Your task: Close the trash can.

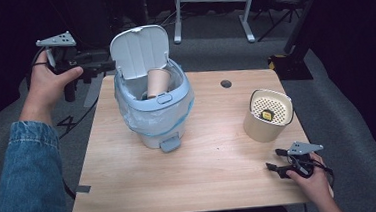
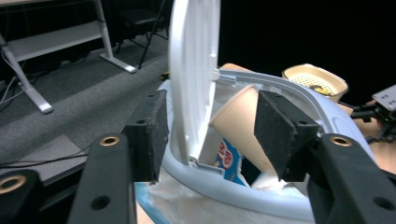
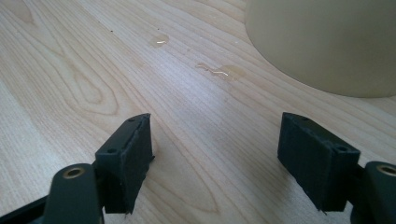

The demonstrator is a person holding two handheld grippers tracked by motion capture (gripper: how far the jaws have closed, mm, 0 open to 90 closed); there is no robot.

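Bin point(image 1: 154, 113), white-blue, lid up, holds paper cup point(image 1: 157, 83); both grippers' jaws apart, empty.

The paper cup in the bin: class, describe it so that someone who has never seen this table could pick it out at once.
Start at the wooden table and find the white pedal bin with its lid standing open, on the left half. Inside it, leaning tilted against the back rim, is the paper cup. It is plain tan, unlike the cream perforated-top container on the table's right side.
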